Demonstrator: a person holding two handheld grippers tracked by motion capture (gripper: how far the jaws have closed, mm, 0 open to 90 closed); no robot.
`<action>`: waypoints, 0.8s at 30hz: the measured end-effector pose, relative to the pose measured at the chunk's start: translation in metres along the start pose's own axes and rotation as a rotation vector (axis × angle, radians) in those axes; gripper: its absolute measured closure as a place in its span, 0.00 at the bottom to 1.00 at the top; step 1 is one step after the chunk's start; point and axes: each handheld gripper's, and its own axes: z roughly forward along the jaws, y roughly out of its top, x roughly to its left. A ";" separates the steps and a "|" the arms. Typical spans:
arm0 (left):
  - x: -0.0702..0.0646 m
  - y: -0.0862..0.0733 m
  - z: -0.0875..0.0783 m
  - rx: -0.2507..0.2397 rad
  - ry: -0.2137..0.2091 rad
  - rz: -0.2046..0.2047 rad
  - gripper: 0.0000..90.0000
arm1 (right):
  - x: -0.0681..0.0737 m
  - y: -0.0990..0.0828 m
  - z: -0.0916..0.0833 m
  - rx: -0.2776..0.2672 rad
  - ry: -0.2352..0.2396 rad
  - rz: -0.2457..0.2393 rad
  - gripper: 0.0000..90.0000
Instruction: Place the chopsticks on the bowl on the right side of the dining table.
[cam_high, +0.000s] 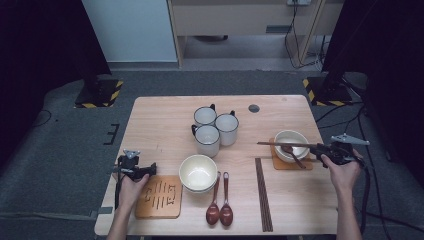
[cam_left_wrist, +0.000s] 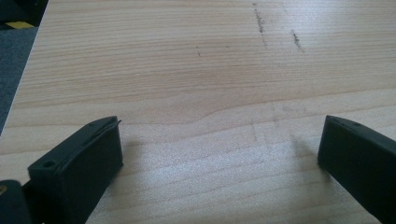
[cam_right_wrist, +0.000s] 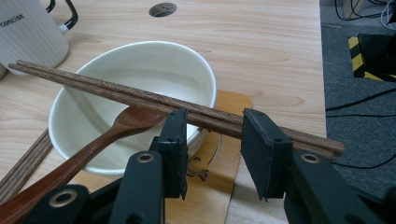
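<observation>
Two chopsticks lay across your bowl, between the right gripper's parted jaws, unpinched; left gripper gaped over bare table.

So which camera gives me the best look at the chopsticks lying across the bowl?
The right gripper view: the chopsticks run close across the bowl rim and between the right gripper jaws, which aren't pressing them. The high view shows them small; the left gripper view looks at bare table.
</observation>
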 end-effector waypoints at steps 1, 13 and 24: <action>0.000 0.000 0.000 0.000 0.000 0.000 0.00 | 0.000 0.000 0.000 0.000 0.002 0.001 0.68; 0.000 0.000 0.000 0.000 0.000 0.000 0.00 | -0.001 0.001 0.001 -0.005 0.007 0.009 0.67; 0.000 0.000 0.000 0.000 0.000 0.000 0.00 | 0.006 0.009 -0.008 -0.059 0.036 0.005 0.65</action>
